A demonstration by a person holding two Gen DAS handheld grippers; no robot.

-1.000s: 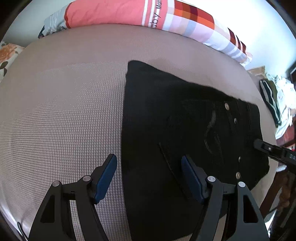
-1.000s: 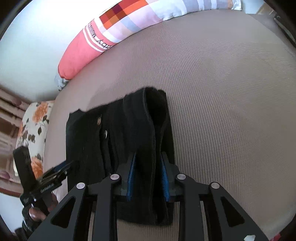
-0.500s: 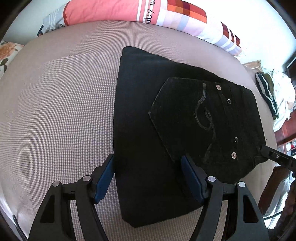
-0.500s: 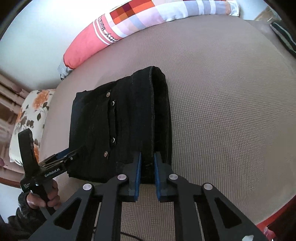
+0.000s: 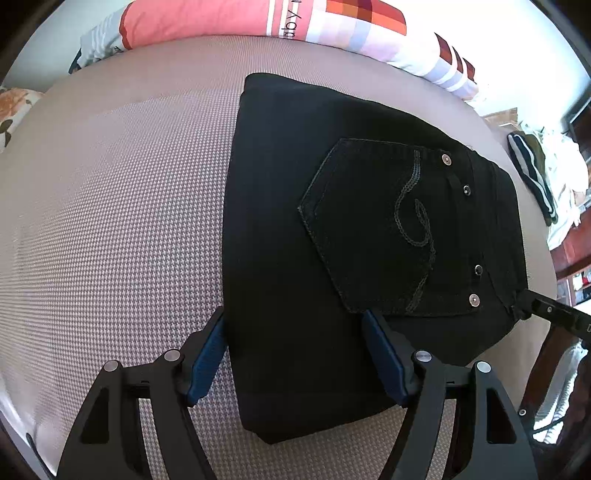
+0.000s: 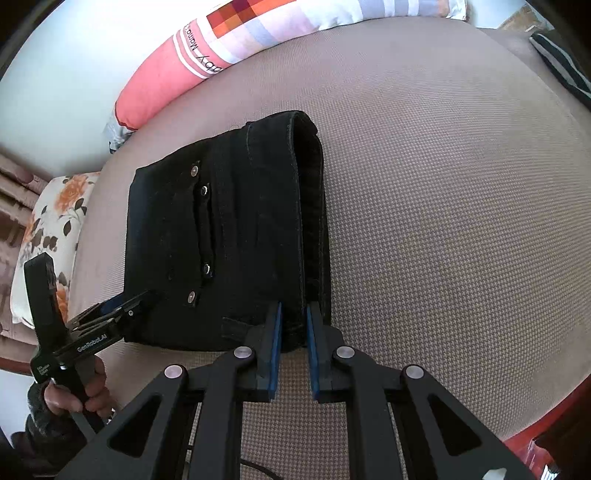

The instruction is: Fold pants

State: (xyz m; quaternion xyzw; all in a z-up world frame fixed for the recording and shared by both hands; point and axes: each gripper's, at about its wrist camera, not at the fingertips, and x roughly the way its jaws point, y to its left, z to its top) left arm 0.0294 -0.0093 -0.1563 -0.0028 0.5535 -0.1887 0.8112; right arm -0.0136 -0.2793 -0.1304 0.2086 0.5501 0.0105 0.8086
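The black pants (image 5: 332,258) lie folded into a compact rectangle on the beige bed, back pocket with rivets facing up. My left gripper (image 5: 295,354) is open, its blue pads straddling the near edge of the folded stack. In the right wrist view the pants (image 6: 229,240) show the waistband end, and my right gripper (image 6: 293,325) is shut on the waistband edge at the near corner. The left gripper (image 6: 122,314) also shows there at the stack's left corner, held by a hand.
A long pink and checked pillow (image 5: 295,18) lies along the far side of the bed (image 5: 110,203). A floral pillow (image 6: 51,229) sits at the left. Other clothes (image 5: 535,173) lie at the right edge, beyond the bed's wooden frame.
The pants have settled flat into the folded rectangle. The right gripper's jaws have narrowed onto the waistband edge and drawn back to the near corner. The left gripper stays open.
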